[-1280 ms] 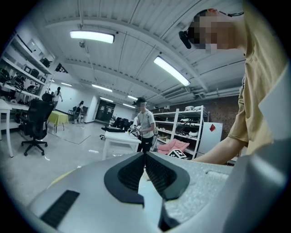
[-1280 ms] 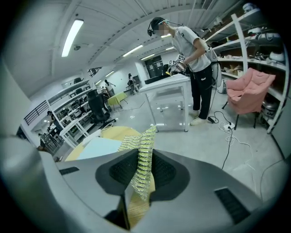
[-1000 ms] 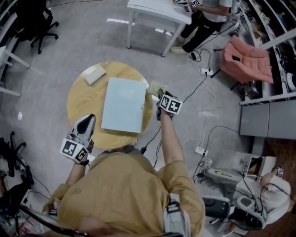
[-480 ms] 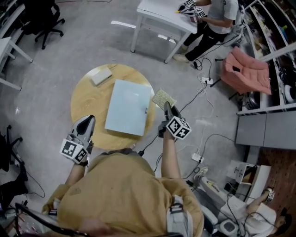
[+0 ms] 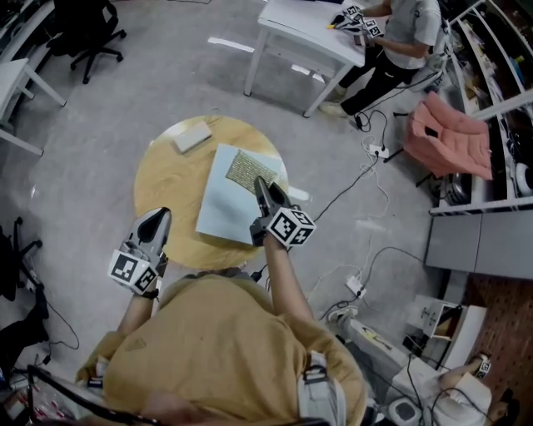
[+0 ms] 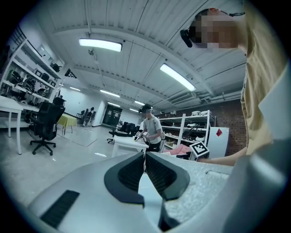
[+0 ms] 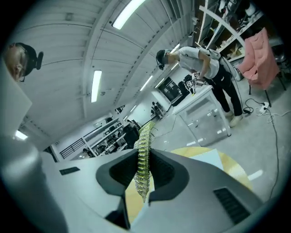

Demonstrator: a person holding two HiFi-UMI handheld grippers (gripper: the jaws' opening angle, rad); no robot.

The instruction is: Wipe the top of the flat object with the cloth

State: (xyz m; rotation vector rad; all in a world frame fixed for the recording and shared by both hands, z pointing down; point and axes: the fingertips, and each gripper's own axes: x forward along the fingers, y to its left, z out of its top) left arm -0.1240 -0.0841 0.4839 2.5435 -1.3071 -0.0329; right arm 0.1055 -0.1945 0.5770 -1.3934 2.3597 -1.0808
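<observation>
Right hand-held gripper (image 5: 261,185) clamped on the green-yellow cloth (image 5: 245,170), cloth over the far part of the pale blue flat object (image 5: 221,208), flat object lying on the round wooden bench (image 5: 158,179), left hand-held gripper (image 5: 155,218) at the bench's near edge, jaws pressed together on nothing, small grey pad (image 5: 192,136) near the far rim.

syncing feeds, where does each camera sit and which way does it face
Head view: on the head, steeply down at round table, flat object; shoulders, left gripper, right gripper show.
Left gripper view: on that gripper, level across the room; shut jaws, own shirt.
Right gripper view: on that gripper, over the table; jaws clamping cloth.
All share the standing person.
</observation>
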